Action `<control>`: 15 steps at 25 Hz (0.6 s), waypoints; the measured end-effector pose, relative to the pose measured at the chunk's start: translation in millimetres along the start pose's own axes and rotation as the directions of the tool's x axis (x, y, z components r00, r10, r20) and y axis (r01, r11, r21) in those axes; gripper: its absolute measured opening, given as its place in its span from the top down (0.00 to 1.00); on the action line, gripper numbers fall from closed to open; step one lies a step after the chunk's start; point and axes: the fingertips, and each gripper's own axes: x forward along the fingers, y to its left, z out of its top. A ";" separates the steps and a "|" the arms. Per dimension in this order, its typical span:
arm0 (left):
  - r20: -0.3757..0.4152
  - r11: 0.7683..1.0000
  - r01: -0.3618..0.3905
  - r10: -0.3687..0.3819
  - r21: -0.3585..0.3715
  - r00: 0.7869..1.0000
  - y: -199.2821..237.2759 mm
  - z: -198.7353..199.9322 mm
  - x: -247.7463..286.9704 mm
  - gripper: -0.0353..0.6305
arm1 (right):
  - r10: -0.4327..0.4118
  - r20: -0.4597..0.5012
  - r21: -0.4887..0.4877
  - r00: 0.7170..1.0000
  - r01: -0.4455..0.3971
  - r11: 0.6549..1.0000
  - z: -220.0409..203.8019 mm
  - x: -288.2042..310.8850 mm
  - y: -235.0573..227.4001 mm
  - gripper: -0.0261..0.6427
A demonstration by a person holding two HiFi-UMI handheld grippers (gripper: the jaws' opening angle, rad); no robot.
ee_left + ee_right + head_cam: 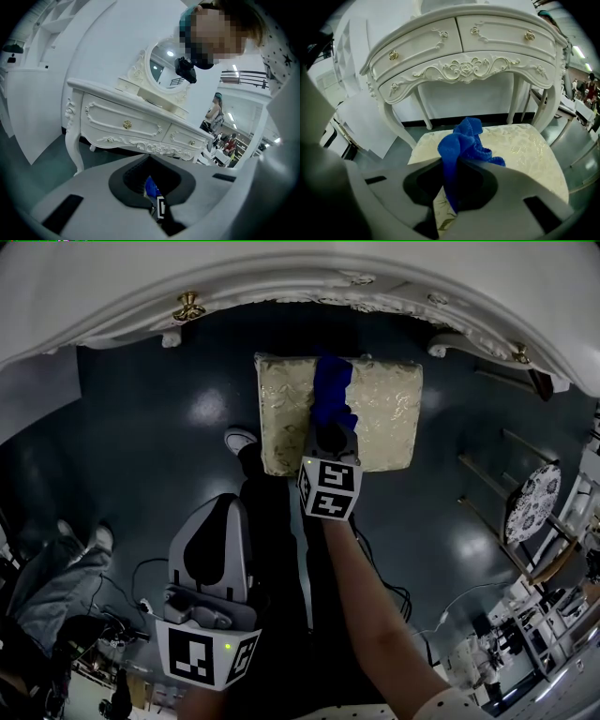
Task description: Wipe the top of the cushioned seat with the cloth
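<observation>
Wiping step is in hand, I'd say at the start of a stroke or partway through one. The right gripper [329, 432] is reaching out over the cream-and-gold brocade cushioned seat [394, 423], with its fingers clamping the bunched blue terry cloth [331, 390]. In the right gripper view the cloth [464, 140] is sticking out past the closed tips [451, 164], and a tail is hanging down between them. The cloth is sitting over the middle of the seat [525, 150], running toward its far edge. I can't tell whether it's actually pressing on the fabric. The left gripper [217, 521] is hanging back near the person, over the dark floor and well apart from the seat. Its fingers are together with nothing between them [151, 164]. The white carved dressing table [464, 51] is standing just beyond the seat. Next move, my read: lower the bunch flat onto the cushion and sweep left-right with overlapping passes, working near to far. The right half and near strip are looking uncovered, and the grip needs to hold so the cloth doesn't slip out.
</observation>
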 end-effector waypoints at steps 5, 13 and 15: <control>0.001 1.000 -0.008 0.008 -0.006 1.000 5.9 0.9 -0.5 0.93 | 0.010 -0.002 -0.003 1.000 -0.010 1.000 -0.2 1.8 11.1 0.87; 0.004 1.000 -0.019 0.019 -0.016 1.000 13.7 3.1 -0.9 0.93 | 0.035 -0.008 -0.010 0.999 -0.035 0.999 -1.3 4.5 30.0 0.87; 0.006 1.000 -0.021 0.021 -0.018 1.000 15.5 3.8 -1.7 0.93 | 0.040 -0.009 -0.013 0.999 -0.040 0.999 -1.2 4.8 34.5 0.87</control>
